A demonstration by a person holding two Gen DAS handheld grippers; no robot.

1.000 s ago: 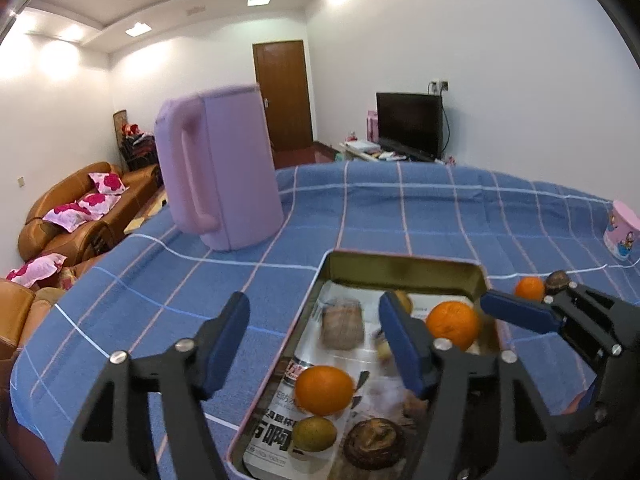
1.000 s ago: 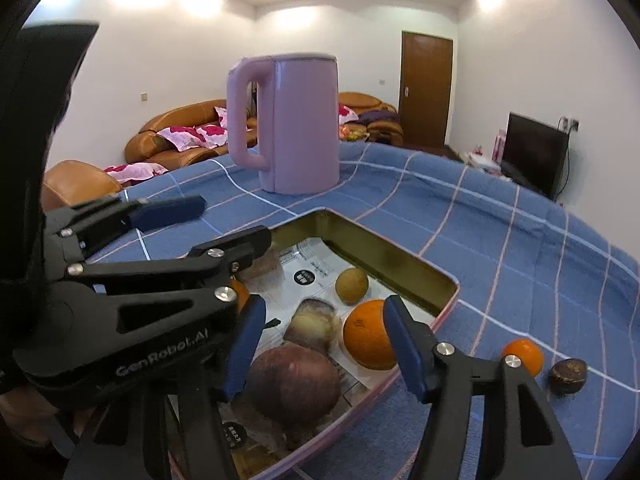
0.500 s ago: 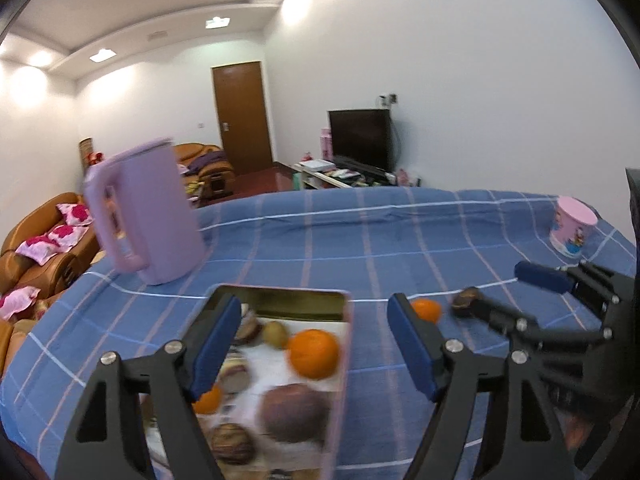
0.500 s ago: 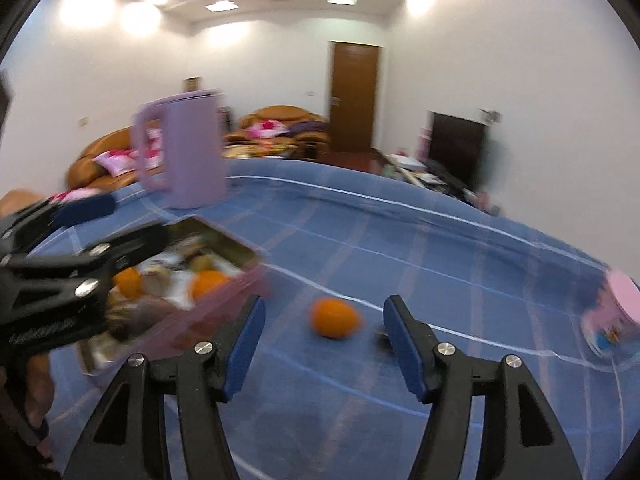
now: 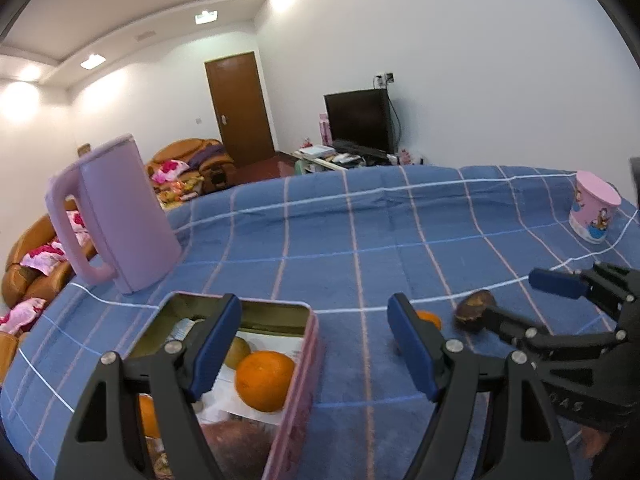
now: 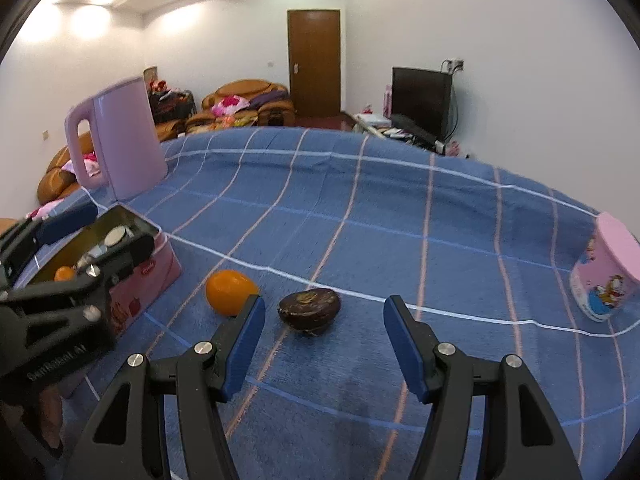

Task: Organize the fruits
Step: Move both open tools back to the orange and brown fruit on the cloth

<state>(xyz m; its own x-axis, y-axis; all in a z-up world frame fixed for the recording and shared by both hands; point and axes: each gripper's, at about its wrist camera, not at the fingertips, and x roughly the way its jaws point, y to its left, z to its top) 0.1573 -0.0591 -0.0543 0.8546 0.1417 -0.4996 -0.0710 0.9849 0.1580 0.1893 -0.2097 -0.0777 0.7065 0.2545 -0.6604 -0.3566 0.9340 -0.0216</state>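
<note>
A pink tin tray [image 5: 300, 364] at the lower left of the left wrist view holds an orange [image 5: 264, 380], a greenish kiwi [image 5: 236, 351] and a dark fruit [image 5: 236, 440]. My left gripper [image 5: 314, 344] hangs open over the tin's right rim, nothing between its fingers. On the blue cloth right of the tin [image 6: 152, 276] lie a small orange [image 6: 230, 290] and a dark brown fruit [image 6: 310, 308]. My right gripper [image 6: 324, 340] stands open just short of the brown fruit, which lies ahead of the gap, nearer the left finger. The left gripper [image 6: 100, 236] shows at the left edge there.
A tall pink kettle [image 5: 116, 220] stands behind the tin at the left. A pink cartoon cup [image 6: 608, 272] sits near the table's right edge. The blue checked cloth [image 6: 400, 220] covers the whole table. Sofas, a door and a television are beyond it.
Both grippers have swung right, away from the tin's middle. The right one went from over the tin to the loose orange and brown fruit. The left jaws stand slightly wider.
</note>
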